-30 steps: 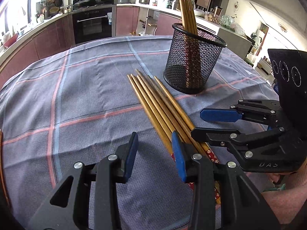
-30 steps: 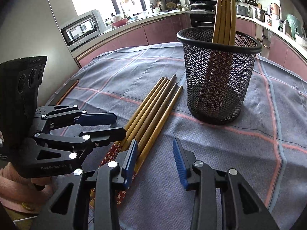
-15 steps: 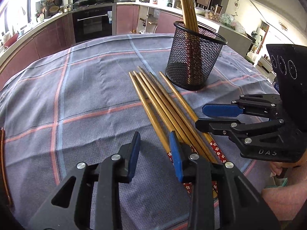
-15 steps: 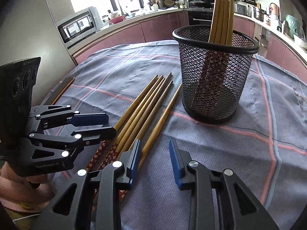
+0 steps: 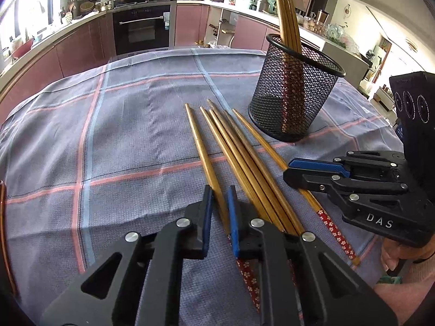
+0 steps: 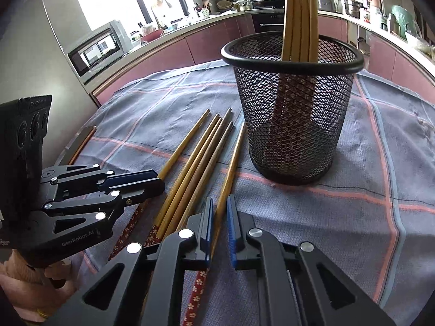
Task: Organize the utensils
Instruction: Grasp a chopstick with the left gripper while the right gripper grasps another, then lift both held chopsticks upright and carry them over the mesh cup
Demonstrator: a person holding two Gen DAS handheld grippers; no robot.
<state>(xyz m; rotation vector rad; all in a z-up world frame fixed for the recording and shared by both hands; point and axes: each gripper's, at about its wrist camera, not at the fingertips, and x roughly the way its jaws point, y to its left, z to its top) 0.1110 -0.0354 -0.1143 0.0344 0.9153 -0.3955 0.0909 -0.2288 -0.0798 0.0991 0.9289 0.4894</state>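
Observation:
Several golden chopsticks [image 5: 239, 146] with red flowered ends lie side by side on the checked cloth; they also show in the right wrist view [image 6: 201, 157]. A black mesh cup [image 5: 293, 95] stands upright beyond them with several chopsticks in it, and shows in the right wrist view [image 6: 293, 108]. My left gripper [image 5: 219, 203] is shut on the leftmost chopstick [image 5: 201, 146]. My right gripper [image 6: 219, 212] is shut on the rightmost chopstick [image 6: 231, 168], the one nearest the cup. Both held chopsticks still rest on the cloth.
The grey-blue cloth [image 5: 122, 135] with pink and blue stripes covers a round table. Kitchen counters, an oven [image 5: 141, 30] and a microwave [image 6: 98, 49] stand beyond the table edge. Each gripper shows in the other's view, close beside the pile.
Both grippers moved forward and down onto the pile and their jaws closed, each on one outer chopstick. The two outer chopsticks have spread slightly from the bundle.

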